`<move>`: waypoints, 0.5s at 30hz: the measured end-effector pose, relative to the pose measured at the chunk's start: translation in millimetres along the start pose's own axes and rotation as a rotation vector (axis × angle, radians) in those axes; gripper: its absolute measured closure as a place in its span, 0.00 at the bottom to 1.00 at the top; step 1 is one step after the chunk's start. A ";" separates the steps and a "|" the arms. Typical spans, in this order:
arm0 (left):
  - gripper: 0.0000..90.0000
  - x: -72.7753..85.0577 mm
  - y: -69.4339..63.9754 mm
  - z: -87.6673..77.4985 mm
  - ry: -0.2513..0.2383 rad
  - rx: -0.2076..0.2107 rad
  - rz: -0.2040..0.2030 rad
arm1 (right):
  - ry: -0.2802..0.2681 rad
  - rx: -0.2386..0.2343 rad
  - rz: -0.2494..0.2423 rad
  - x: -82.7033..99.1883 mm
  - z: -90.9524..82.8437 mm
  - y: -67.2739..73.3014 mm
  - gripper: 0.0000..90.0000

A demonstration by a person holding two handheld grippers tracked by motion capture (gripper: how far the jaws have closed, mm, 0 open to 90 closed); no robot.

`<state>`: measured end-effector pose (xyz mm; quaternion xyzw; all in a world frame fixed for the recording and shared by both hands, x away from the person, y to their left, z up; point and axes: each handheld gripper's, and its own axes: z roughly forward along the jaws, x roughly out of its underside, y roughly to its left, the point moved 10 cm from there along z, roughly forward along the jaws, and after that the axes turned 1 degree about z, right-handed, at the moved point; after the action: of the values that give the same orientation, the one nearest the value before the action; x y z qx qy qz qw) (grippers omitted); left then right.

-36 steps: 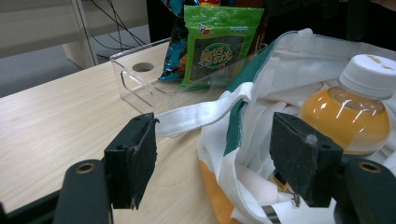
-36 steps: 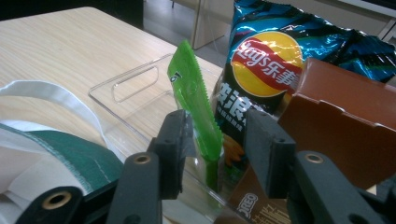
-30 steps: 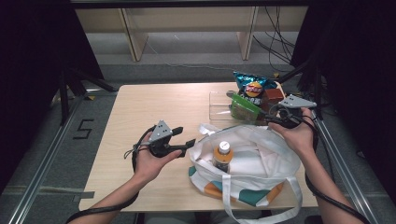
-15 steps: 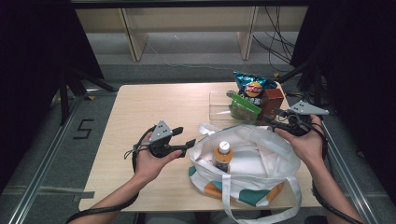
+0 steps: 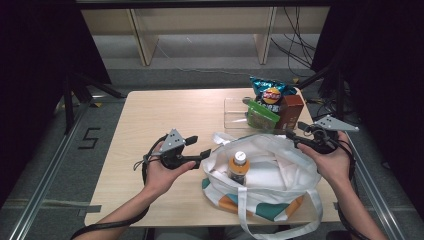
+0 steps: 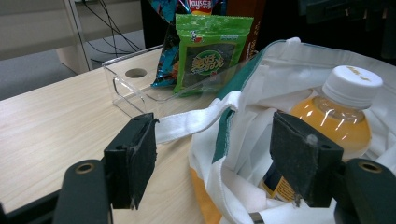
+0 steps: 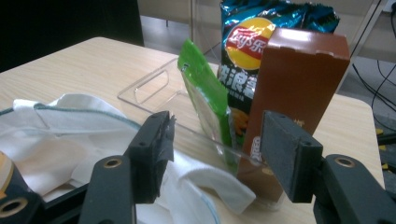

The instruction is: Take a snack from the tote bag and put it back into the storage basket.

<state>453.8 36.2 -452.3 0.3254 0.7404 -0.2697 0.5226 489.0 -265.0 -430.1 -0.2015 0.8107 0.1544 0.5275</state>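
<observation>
Wooden table (image 5: 150, 115): both tools gape at the bag (image 5: 280, 172); right tool (image 5: 295, 137) just widened, empty.

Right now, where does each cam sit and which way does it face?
High view: above the person's side, facing forward and down on the table; both forearms, left gripper and right gripper show.
Left gripper view: rides the left gripper, looking across the tote bag rim at the juice bottle.
Right gripper view: rides the right gripper, facing the brown box.
Shared: the green packet shows in all three.
</observation>
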 end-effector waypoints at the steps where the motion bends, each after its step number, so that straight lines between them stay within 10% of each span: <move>1: 0.35 0.2 -0.2 -0.5 0.002 0.000 0.002 | 0.001 0.004 0.012 1.0 -0.8 0.4 0.49; 15: 0.35 -3.8 -10.8 -0.8 -0.008 0.023 0.002 | -0.033 0.016 0.049 3.6 -11.3 -2.5 0.47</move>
<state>446.0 29.1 -447.9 0.3309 0.7348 -0.2792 0.5221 480.0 -272.9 -429.0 -0.1749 0.8078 0.1639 0.5385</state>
